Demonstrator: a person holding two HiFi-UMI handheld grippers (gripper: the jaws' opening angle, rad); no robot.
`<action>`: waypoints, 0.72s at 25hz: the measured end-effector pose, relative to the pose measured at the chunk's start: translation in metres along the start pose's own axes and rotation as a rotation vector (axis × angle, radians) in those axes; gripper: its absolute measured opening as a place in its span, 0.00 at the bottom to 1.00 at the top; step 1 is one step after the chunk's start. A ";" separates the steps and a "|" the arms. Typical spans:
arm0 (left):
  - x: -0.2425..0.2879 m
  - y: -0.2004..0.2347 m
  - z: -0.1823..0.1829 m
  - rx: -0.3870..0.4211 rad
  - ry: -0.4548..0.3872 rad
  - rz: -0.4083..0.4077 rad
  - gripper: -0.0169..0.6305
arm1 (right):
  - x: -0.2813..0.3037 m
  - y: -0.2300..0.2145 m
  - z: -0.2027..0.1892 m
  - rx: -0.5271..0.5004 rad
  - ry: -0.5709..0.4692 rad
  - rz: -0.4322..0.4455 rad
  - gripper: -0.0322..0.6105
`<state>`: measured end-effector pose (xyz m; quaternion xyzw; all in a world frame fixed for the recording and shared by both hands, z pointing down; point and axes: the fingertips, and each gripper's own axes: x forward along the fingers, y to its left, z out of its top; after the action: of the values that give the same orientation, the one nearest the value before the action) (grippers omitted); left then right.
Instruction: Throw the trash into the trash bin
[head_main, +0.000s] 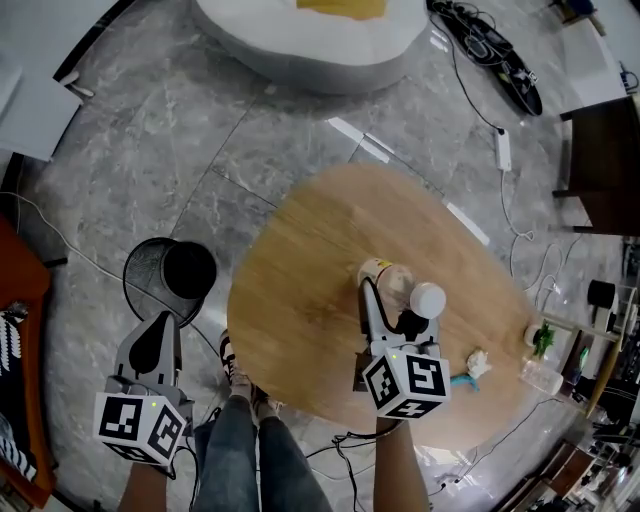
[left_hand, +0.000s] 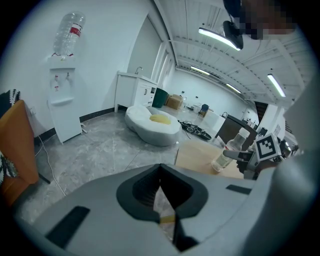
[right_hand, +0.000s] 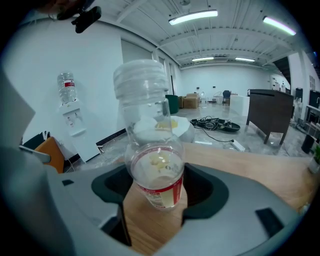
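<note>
My right gripper (head_main: 383, 312) has its jaws closed on one clear bottle (right_hand: 150, 150) standing on the table (head_main: 290, 300); its red label is unreadable. A second bottle (head_main: 543, 376) lies at 3 o'clock. My left gripper (head_main: 160, 330), jaws together, sits below one bin (head_main: 150, 262) at 12 o'clock.

Left gripper's (left_hand: 161, 172) fingers (left_hand: 136, 189) hide most of a pale scrap (left_hand: 162, 206).

Your left gripper (head_main: 162, 326) hangs low by your left leg, angled down, jaws pinched together on a pale scrap (left_hand: 163, 204). Your right gripper (head_main: 390, 302) reaches forward, tilted down, jaws hugging both sides of the plastic bottle (right_hand: 155, 172).
</note>
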<state>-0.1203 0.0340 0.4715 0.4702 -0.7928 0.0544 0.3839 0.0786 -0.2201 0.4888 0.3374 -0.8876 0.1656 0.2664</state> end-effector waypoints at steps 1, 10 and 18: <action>0.000 0.000 -0.001 -0.001 -0.001 0.001 0.01 | 0.000 0.000 0.001 -0.014 -0.002 -0.003 0.54; -0.016 0.009 -0.002 -0.034 -0.028 0.017 0.01 | -0.014 0.010 0.022 -0.032 -0.043 0.003 0.54; -0.049 0.033 0.010 -0.062 -0.096 0.064 0.01 | -0.017 0.064 0.043 -0.103 -0.057 0.085 0.54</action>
<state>-0.1388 0.0820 0.4410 0.4347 -0.8263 0.0195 0.3577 0.0296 -0.1856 0.4366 0.2899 -0.9157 0.1211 0.2508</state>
